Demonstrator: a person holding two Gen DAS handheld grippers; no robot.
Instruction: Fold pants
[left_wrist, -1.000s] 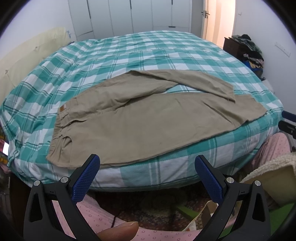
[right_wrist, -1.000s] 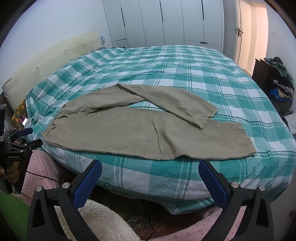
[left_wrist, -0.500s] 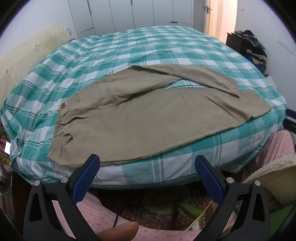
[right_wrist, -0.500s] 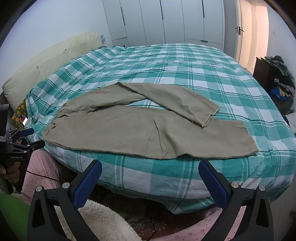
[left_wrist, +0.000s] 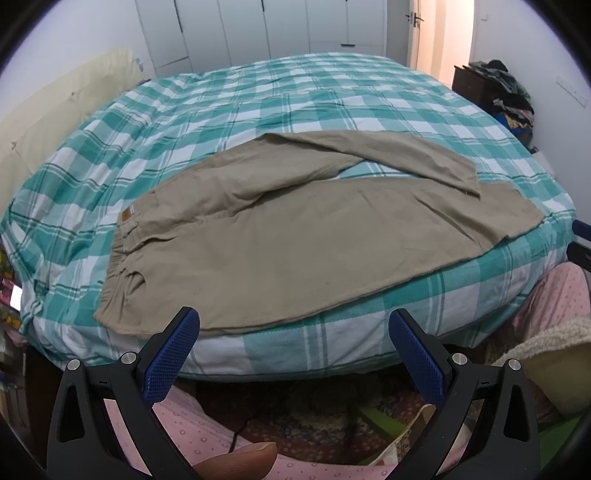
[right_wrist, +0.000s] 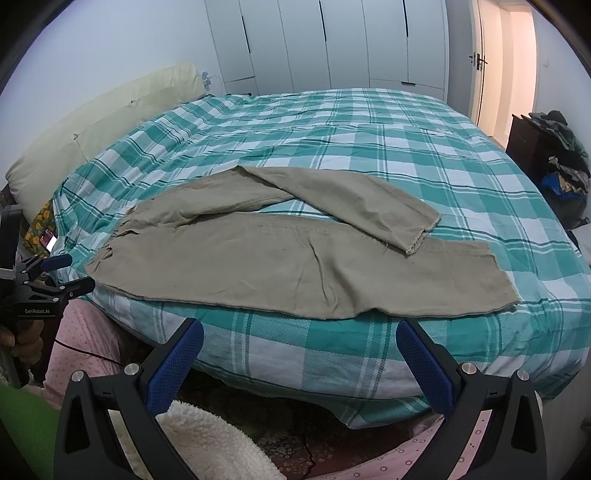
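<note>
Checked bed (right_wrist: 369, 155) (pants (right_wrist: 295, 266) unfolded)

Left claw (left_wrist: 293, 352): black frame, blue cross-hatched pads (left_wrist: 171, 354), silver screws (left_wrist: 129, 357), white "GenRobot.AI" marking. Right claw (right_wrist: 299, 363): same build. Pink dotted trousers (left_wrist: 192, 424); cream fleece garment (right_wrist: 207, 439); thin black cable (right_wrist: 88, 352).

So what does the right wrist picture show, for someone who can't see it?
Tan pants lie unfolded along the near edge of a bed with a green checked cover, the far leg bent across toward the near one. The open right gripper hovers in front, holding nothing, and the left gripper shows at the left edge.
</note>
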